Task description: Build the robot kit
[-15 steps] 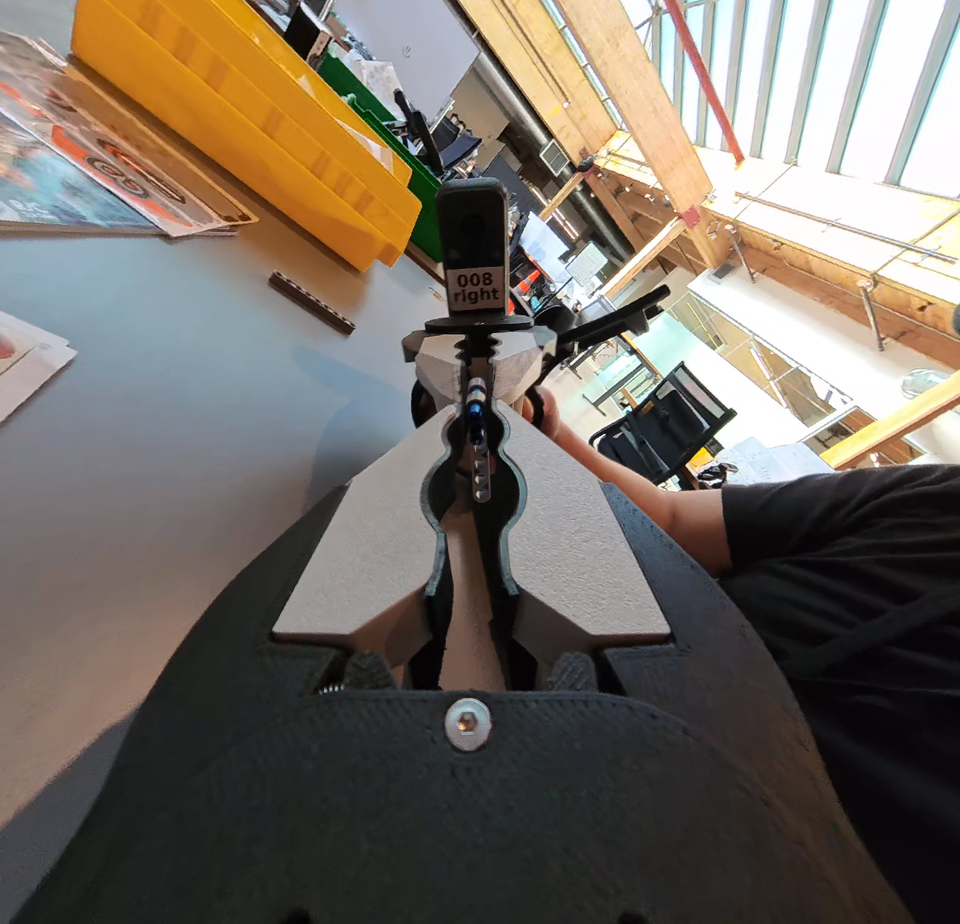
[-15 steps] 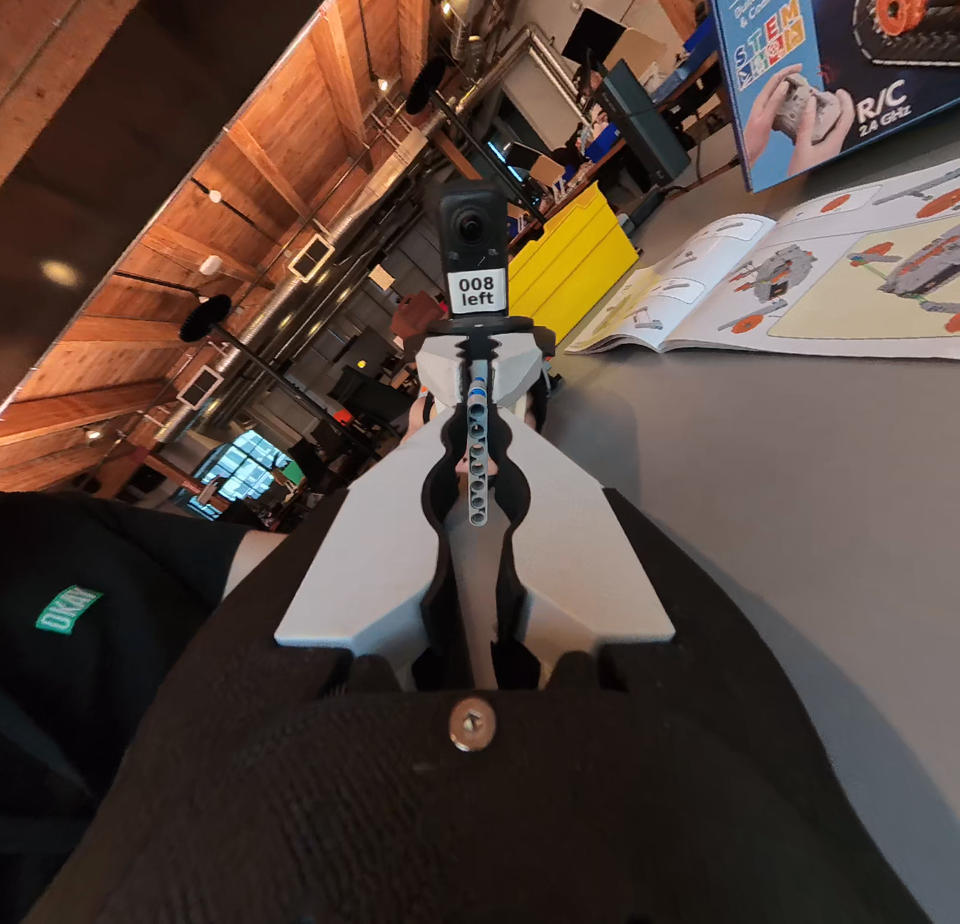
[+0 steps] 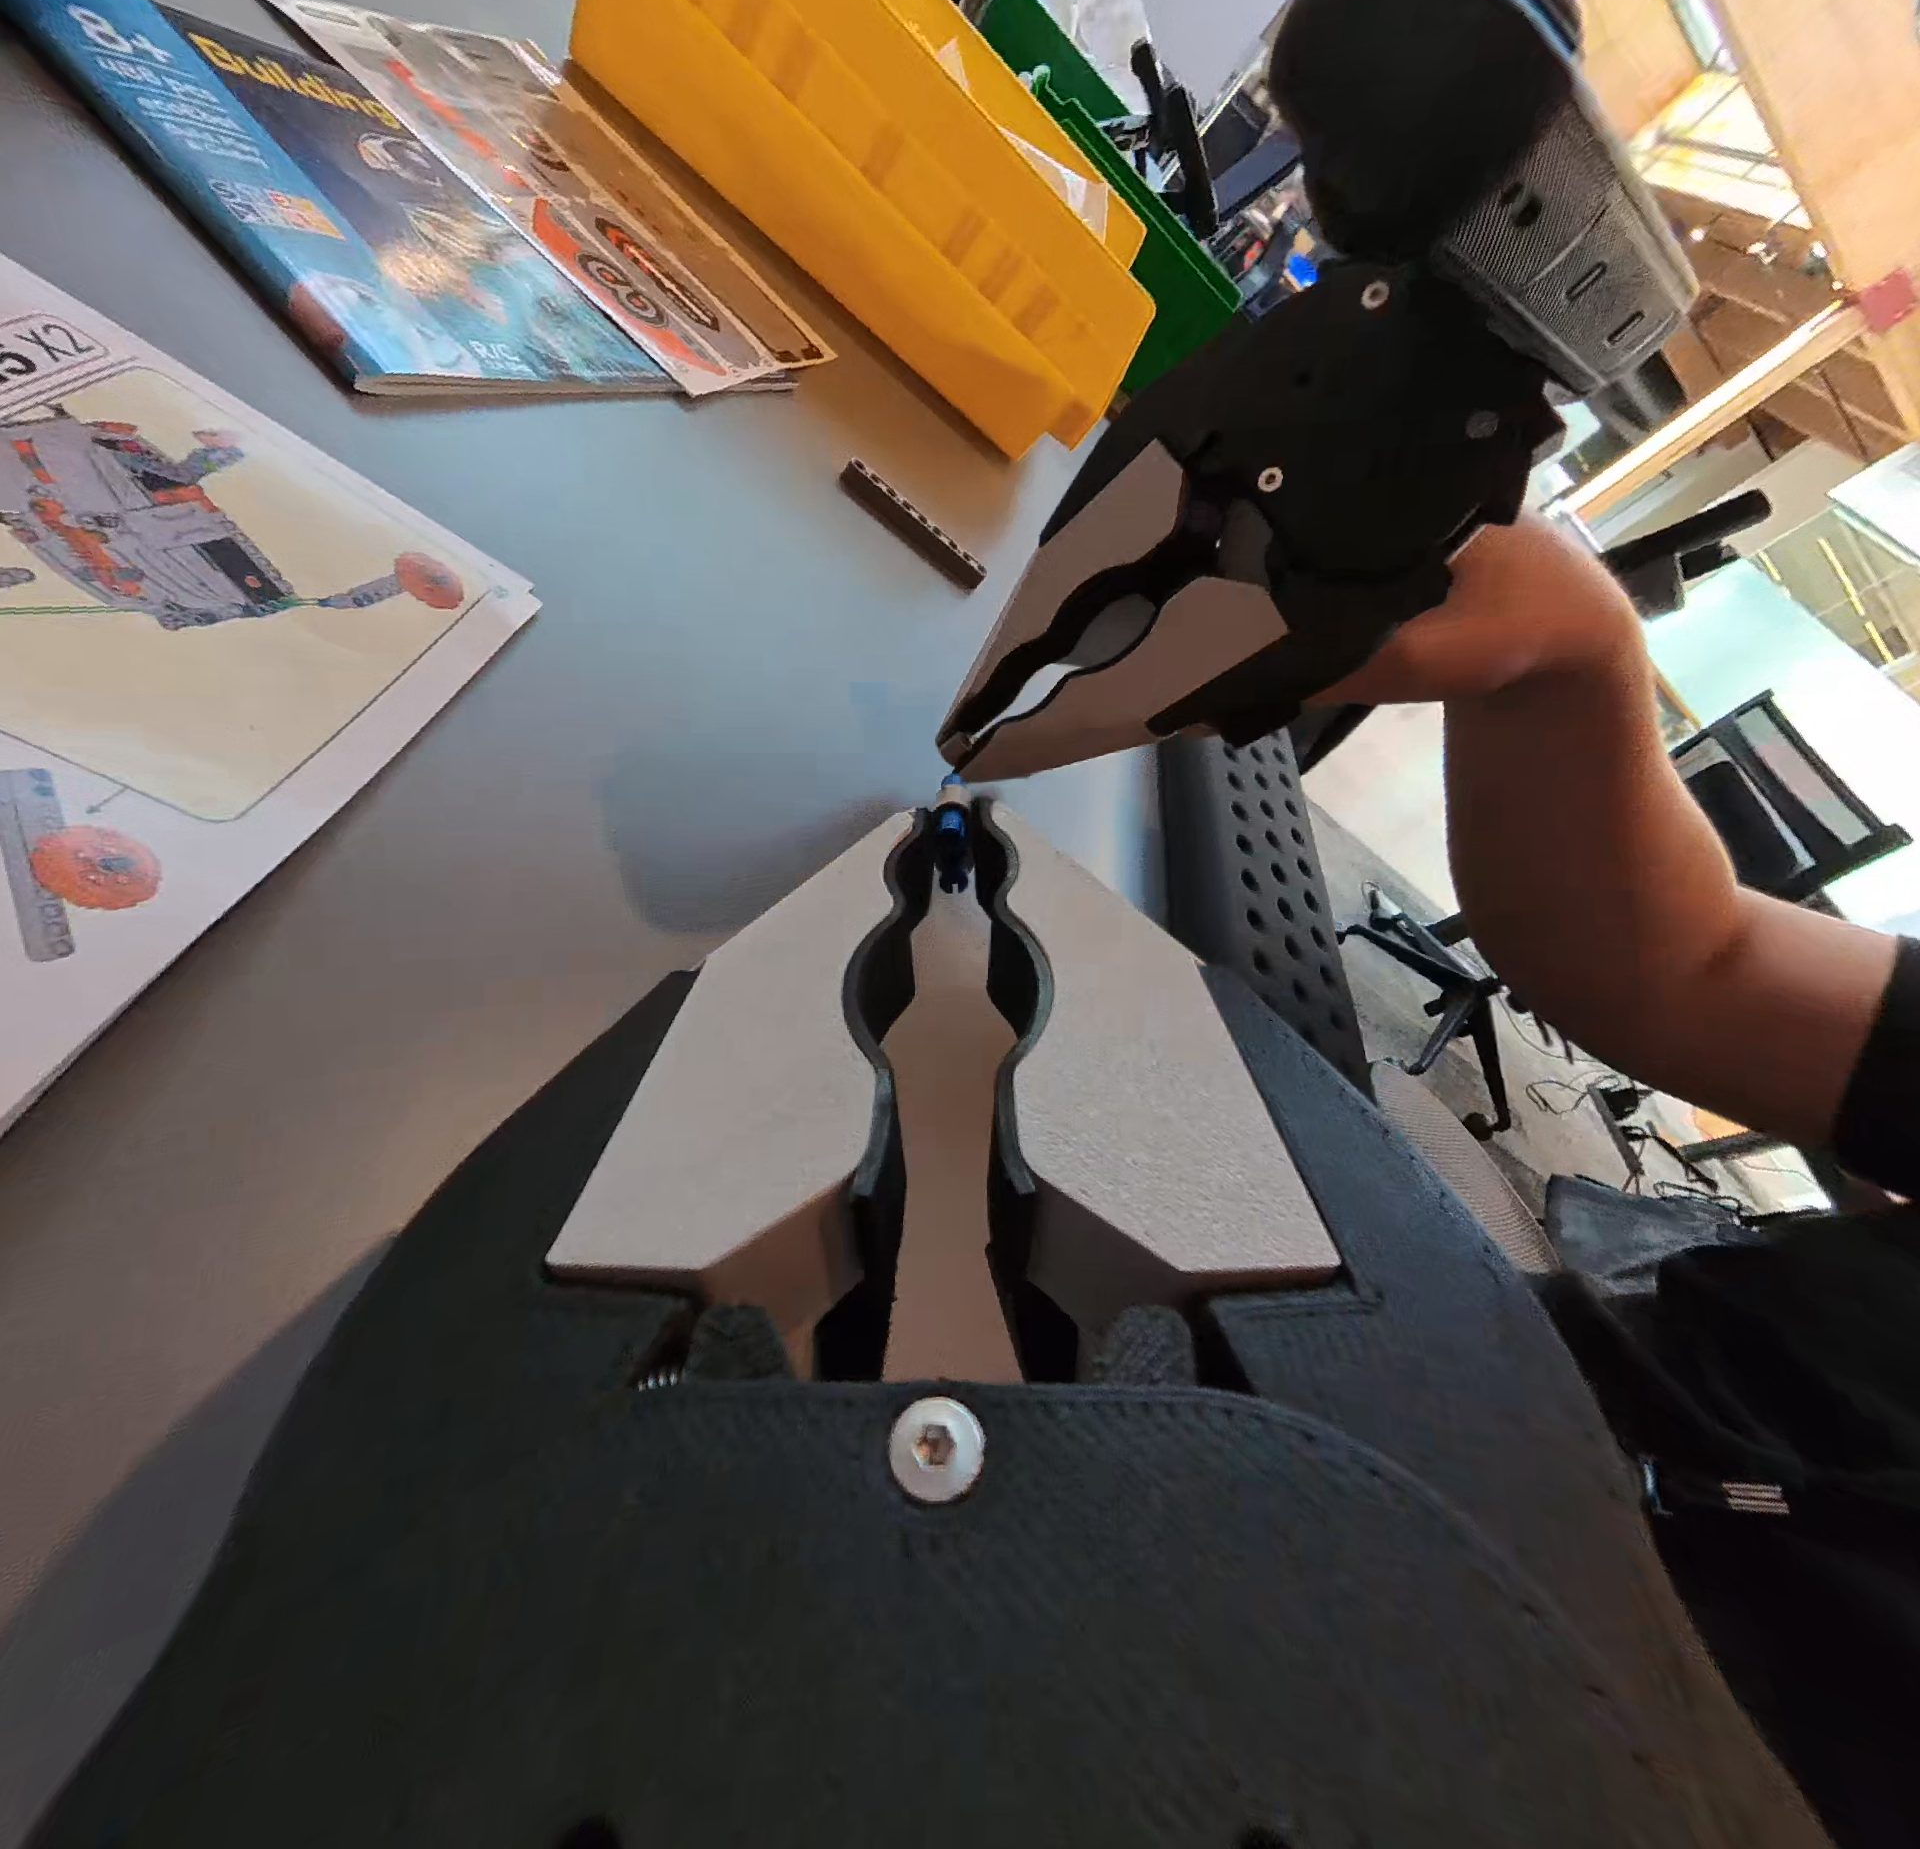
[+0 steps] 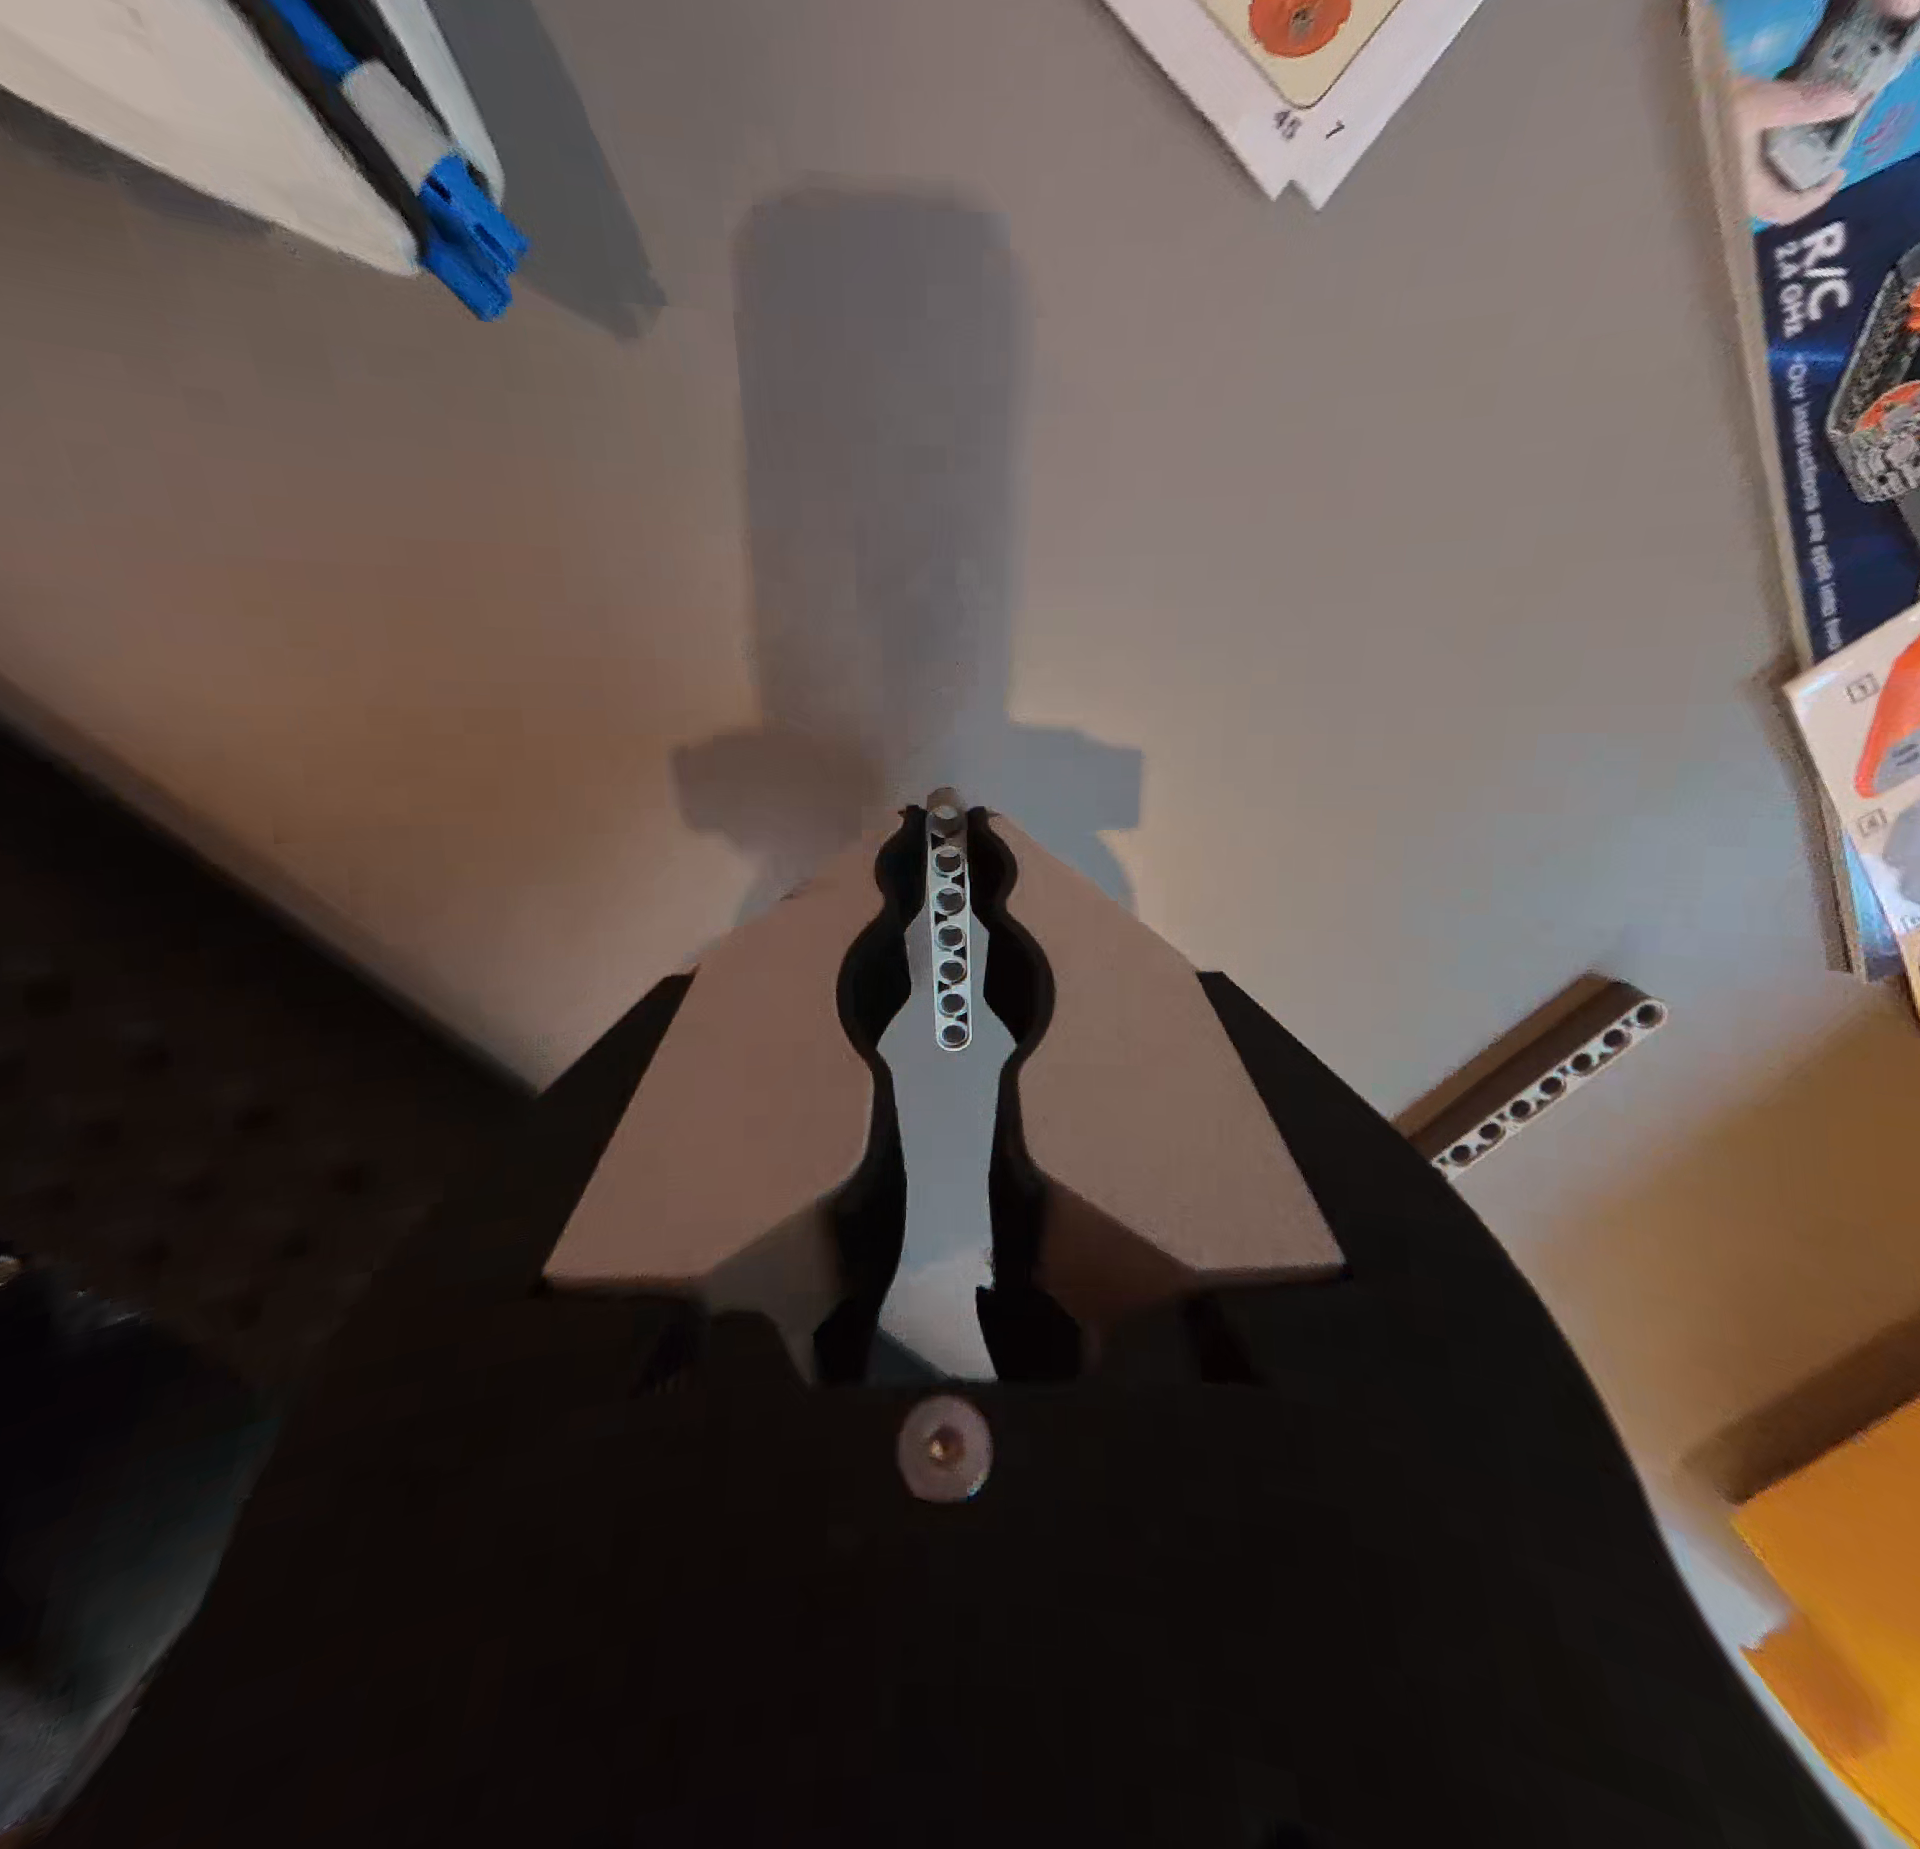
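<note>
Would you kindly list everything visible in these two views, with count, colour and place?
Blue pin: one, blue and black, clamped at the left tool's tips.
Holed beam: one, light grey, clamped in the right tool.
Dark beam: one, brown-grey, lying on the table near the bins.
Bins: two yellow, one green behind, far table edge.
Instruction sheet: one, white, left on the table.
Box: one, blue, flat, loose sheets on it.
Table: one, grey.
Left tool: shut on the pin.
Right tool: shut on the beam.
</note>
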`<control>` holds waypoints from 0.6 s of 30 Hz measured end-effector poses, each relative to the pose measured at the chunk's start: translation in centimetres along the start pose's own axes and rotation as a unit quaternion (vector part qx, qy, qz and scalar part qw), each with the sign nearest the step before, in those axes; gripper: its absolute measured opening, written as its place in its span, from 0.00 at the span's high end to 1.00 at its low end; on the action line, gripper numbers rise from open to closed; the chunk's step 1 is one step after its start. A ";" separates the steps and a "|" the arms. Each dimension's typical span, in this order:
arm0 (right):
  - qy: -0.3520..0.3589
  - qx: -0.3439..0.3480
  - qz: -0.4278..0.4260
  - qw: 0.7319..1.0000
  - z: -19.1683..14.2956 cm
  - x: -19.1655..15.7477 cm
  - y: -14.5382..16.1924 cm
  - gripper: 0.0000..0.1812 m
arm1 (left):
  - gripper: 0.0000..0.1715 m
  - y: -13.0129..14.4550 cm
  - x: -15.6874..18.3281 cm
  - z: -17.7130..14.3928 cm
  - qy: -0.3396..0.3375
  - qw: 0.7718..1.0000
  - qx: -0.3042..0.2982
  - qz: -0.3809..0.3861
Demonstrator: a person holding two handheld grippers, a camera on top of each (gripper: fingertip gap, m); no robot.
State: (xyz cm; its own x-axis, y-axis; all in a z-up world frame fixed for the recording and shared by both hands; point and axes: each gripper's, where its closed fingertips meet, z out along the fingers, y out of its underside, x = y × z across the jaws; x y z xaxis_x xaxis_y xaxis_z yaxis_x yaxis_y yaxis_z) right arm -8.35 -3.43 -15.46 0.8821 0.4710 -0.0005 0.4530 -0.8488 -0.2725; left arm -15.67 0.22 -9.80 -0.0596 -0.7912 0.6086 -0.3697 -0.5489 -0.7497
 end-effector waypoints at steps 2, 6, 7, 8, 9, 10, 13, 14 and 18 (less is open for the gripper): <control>0.008 -0.013 -0.014 1.000 0.8 -0.1 0.0 0.97 | 0.97 0.0 -0.1 -0.2 -0.006 1.000 0.001 0.001; 0.000 -0.007 -0.022 1.000 1.3 -0.5 -0.2 0.96 | 0.97 -0.1 -0.4 -0.2 -0.002 1.000 0.003 -0.014; -0.006 -0.001 -0.026 1.000 1.1 -0.5 -0.2 0.94 | 0.97 -0.2 -0.4 -0.2 0.000 1.000 0.004 -0.015; -0.004 0.004 -0.029 1.000 0.8 -0.3 -0.2 0.94 | 0.97 -0.3 -0.3 -0.2 0.002 1.000 0.006 -0.015; -0.002 0.012 -0.035 0.999 0.3 -0.1 -0.3 0.93 | 0.97 -0.4 -0.2 -0.3 0.004 1.000 0.008 -0.015; -0.005 0.024 -0.040 0.999 -0.1 -0.1 -0.4 0.93 | 0.97 -0.4 -0.1 -0.3 0.006 1.000 0.009 -0.016; -0.019 0.047 -0.028 0.998 -1.0 -0.3 -0.4 0.89 | 0.97 -0.6 0.3 -0.4 0.017 1.000 0.013 -0.017; -0.025 0.052 -0.024 0.998 -0.9 -0.5 -0.4 0.89 | 0.97 -0.6 0.3 -0.3 0.017 1.000 0.013 -0.017; -0.008 0.048 -0.034 0.998 0.3 -0.2 0.1 0.88 | 0.96 -0.5 0.4 -0.2 0.020 1.000 0.008 -0.019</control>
State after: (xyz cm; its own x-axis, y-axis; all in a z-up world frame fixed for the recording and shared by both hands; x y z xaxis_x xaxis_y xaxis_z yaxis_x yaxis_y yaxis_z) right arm -8.50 -3.57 -15.80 0.8471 0.5314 0.0067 0.4972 -0.7880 -0.3631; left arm -15.72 0.21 -9.16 -0.0819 -0.7584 0.6467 -0.3572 -0.5834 -0.7294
